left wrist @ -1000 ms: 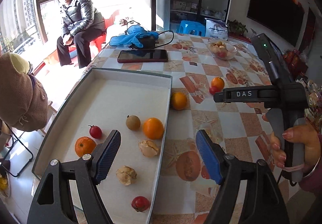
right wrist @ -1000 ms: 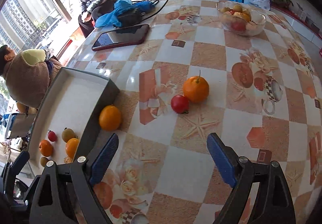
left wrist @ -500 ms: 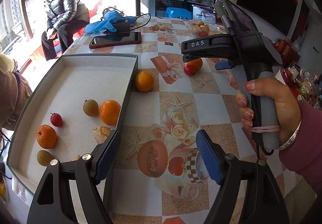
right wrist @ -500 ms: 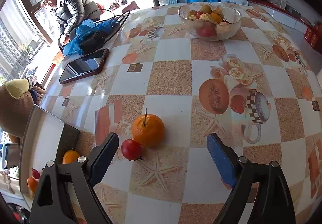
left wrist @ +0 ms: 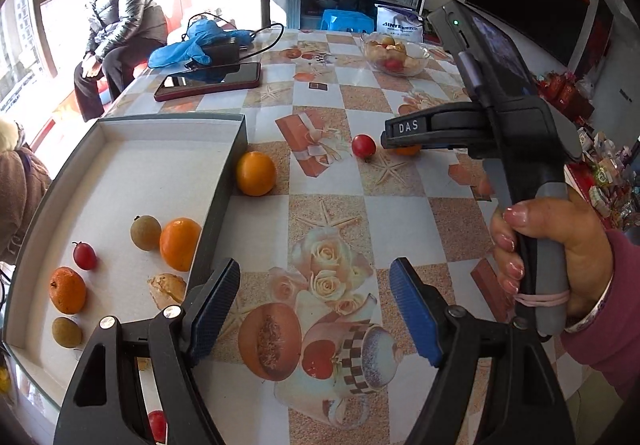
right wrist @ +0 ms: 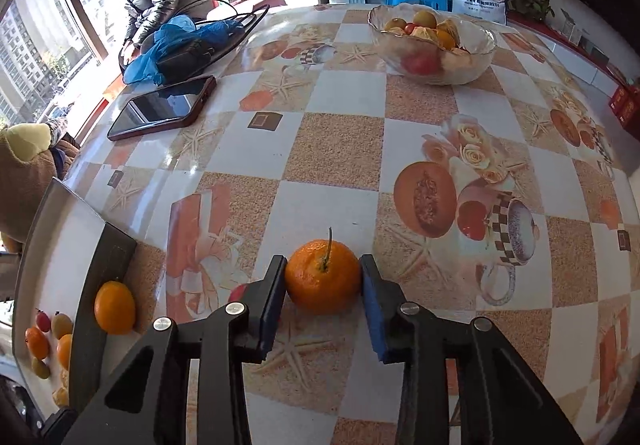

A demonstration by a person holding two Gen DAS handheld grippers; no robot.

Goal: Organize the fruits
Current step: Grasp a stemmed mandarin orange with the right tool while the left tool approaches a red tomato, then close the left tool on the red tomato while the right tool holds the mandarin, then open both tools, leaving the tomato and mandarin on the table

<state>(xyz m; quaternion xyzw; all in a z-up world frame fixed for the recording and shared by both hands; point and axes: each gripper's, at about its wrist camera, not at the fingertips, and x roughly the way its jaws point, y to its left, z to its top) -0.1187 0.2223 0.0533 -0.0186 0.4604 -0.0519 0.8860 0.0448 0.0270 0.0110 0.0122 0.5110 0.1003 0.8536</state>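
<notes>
Now the right tool [right wrist: 323, 285] grips a round, dimpled orange with a stem [right wrist: 322, 277] on the glossy checkered surface [right wrist: 336, 149]. Nearby, the left tool [left wrist: 314, 307] hangs wide beside the white tray [left wrist: 132, 181].

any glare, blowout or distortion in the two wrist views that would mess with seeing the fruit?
Left wrist: windows blown out, glare on the phone, strong fisheye bowing of the tray; fruit stays sharp. Right wrist: window overexposed, sheen on the tablecloth, yet the stemmed orange in the right gripper is crisp, evenly lit.
</notes>
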